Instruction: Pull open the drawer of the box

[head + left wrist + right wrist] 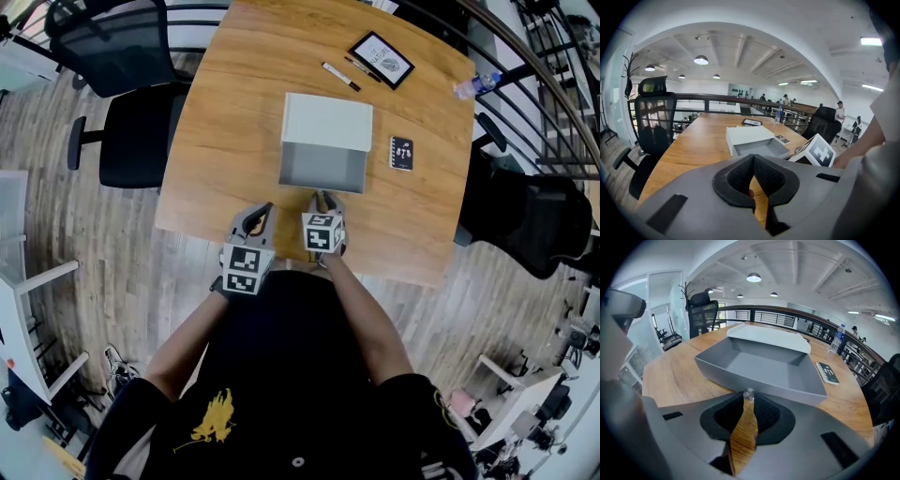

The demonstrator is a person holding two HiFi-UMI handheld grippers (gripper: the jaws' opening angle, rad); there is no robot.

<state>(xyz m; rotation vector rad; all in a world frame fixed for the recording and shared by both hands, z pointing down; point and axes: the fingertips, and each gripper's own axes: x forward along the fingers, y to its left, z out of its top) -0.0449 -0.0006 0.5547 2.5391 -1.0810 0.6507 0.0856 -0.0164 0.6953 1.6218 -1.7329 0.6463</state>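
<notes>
Head view: the white box [328,120] is seen mid-frame on the wooden table [225,141], its grey drawer [322,169] already drawn well out toward the lower edge. The right gripper [323,199] is held at the drawer front, the left gripper [260,216] beside it, apart from the box.

Left gripper view: the jaws are seen pressed together at their tips, with nothing between them.

Right gripper view: the jaws are clenched on a small clear knob [748,393] at the drawer front. As the box is not braced, it could be dragged along, or the drawer pulled right out; the tiny knob could also be lost from the pads.
</notes>
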